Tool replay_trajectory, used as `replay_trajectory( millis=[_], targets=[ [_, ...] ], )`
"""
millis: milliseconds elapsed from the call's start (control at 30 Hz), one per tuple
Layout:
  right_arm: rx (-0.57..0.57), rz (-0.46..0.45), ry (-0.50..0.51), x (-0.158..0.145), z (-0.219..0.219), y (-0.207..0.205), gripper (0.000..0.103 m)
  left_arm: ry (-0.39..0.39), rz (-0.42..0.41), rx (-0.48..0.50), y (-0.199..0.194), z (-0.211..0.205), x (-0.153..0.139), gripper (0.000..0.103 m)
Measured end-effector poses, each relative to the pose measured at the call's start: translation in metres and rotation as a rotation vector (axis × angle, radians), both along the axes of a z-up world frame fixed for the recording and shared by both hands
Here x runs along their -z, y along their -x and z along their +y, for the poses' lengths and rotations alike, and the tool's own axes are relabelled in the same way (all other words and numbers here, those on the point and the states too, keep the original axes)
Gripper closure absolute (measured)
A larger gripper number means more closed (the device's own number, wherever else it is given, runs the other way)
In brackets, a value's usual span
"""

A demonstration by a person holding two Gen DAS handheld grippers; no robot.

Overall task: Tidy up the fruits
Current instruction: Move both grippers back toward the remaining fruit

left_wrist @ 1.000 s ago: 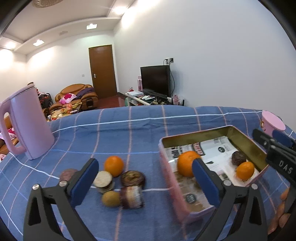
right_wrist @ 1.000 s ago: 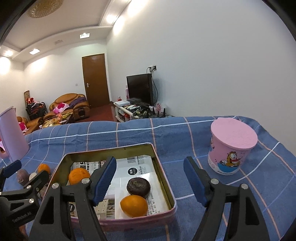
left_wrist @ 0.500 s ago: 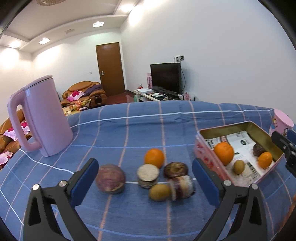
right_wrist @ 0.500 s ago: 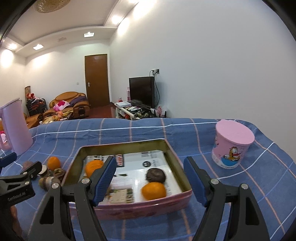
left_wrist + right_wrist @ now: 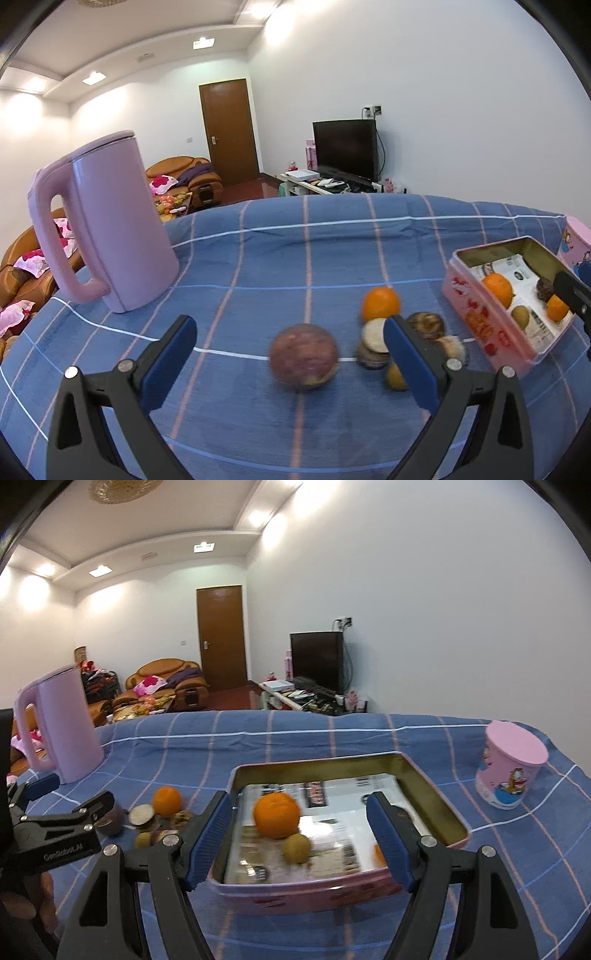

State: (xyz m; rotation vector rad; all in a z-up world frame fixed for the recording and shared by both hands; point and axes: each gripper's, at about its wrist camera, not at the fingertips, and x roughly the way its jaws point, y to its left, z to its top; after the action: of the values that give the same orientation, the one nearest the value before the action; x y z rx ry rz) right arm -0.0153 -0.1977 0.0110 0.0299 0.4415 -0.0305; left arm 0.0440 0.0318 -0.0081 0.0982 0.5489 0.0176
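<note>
My left gripper (image 5: pixel 290 345) is open and empty, low over the blue checked cloth, with a round purple fruit (image 5: pixel 303 355) between its fingers. To its right lie an orange (image 5: pixel 380 303), a cut pale fruit (image 5: pixel 373 334), a dark brown fruit (image 5: pixel 425 325) and a small yellow fruit (image 5: pixel 396 376). The pink tin (image 5: pixel 343 886) holds an orange (image 5: pixel 276 815), a kiwi-like fruit (image 5: pixel 296 847) and another orange (image 5: pixel 378 854) partly hidden by my finger. My right gripper (image 5: pixel 300 840) is open and empty above the tin.
A tall pink kettle (image 5: pixel 103 225) stands at the left on the cloth. A pink lidded cup (image 5: pixel 511 764) stands right of the tin. The left gripper shows at the left edge of the right wrist view (image 5: pixel 55 827). The cloth's far edge drops off toward the room.
My left gripper has swung left, away from the tin and onto the loose fruits; the purple fruit now sits between its fingers. My right gripper drew back and shifted left over the tin.
</note>
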Motion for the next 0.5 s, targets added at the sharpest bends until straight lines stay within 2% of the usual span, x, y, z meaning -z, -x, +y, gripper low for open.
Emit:
replay_trajectory(
  millis=[267, 500],
  targets=[
    [-0.101, 0.018, 0.012, 0.003, 0.034, 0.0, 0.027, 0.03, 0.034, -0.049, -0.014, 0.037, 0.002, 0.0],
    [-0.233, 0.091, 0.024, 0.01, 0.076, -0.01, 0.028, 0.046, 0.053, -0.1, -0.025, 0.062, 0.002, 0.0]
  ],
)
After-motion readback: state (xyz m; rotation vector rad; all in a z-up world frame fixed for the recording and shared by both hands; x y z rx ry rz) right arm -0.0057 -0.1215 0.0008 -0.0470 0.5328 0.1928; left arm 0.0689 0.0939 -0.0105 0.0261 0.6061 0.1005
